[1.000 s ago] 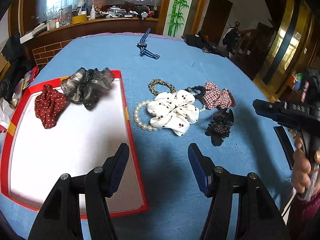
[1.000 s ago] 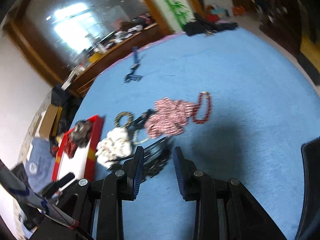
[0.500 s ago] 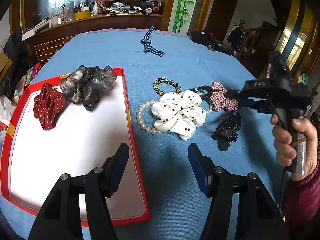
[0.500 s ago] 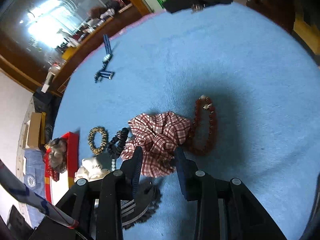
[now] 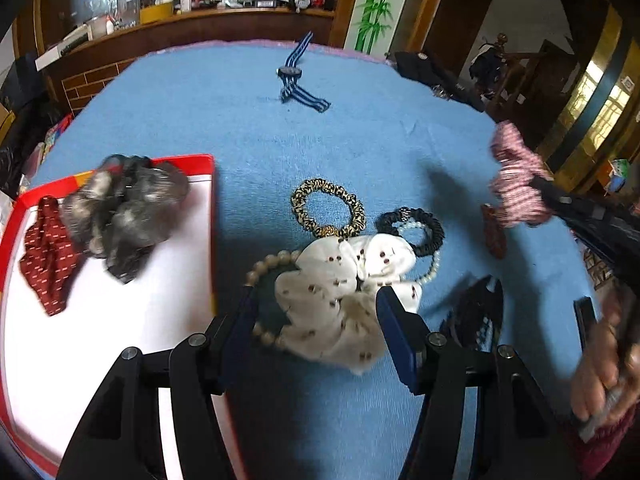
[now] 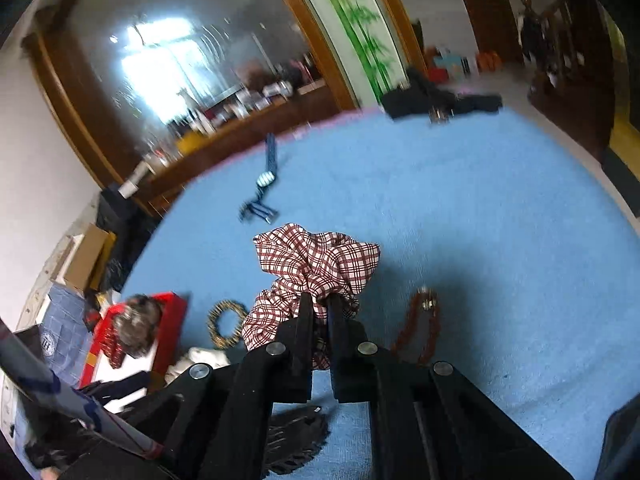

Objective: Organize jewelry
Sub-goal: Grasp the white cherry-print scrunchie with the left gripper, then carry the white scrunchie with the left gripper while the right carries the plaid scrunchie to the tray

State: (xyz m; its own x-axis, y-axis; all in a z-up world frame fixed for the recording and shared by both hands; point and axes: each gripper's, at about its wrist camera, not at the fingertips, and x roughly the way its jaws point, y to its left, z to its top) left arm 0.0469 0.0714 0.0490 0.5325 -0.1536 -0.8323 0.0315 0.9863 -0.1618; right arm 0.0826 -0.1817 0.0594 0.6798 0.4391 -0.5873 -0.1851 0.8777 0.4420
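On the blue table (image 5: 240, 120), the right gripper (image 6: 319, 308) was clamped on the plaid scrunchie (image 6: 316, 260), lifted clear; soft and light, any fold gives purchase. The left gripper (image 5: 312, 316) stood released over the white scrunchie (image 5: 344, 280).

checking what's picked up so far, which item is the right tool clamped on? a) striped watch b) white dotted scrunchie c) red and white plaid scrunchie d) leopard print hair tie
c, in the right wrist view the right tool has its fingers pinched on the red and white plaid scrunchie, which bunches up above them off the blue table, while the white dotted scrunchie lies on the table between the open fingers of the left tool.
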